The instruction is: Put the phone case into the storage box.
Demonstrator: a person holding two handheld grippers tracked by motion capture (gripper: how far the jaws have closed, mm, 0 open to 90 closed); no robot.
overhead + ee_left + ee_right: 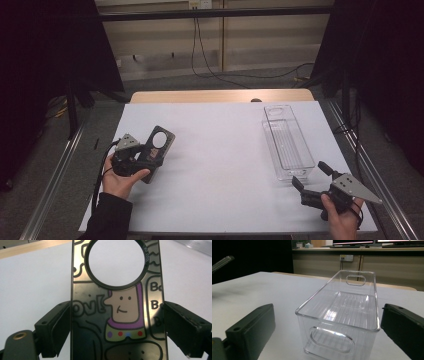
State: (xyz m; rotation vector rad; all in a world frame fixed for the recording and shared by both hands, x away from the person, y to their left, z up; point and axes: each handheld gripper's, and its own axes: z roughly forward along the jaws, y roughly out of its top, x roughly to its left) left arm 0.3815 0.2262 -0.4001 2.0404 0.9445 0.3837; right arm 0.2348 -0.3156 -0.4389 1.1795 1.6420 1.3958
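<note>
Left gripper (145, 156) pinches the dark cartoon-printed phone case with round camera hole (117, 307) by its long edges, lifted off the white table (220, 150), apparently for carrying. Right gripper (311, 179), jaws spread, waits at the clear plastic rectangular bin (342, 312), likely to steady it.

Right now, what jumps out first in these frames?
The dark phone case with a cartoon figure and a big round camera hole, clamped by its side edges in the left tongs over the left of the white table. Next, the clear plastic bin standing empty at the right, its near end just ahead of the open right tongs.
</note>
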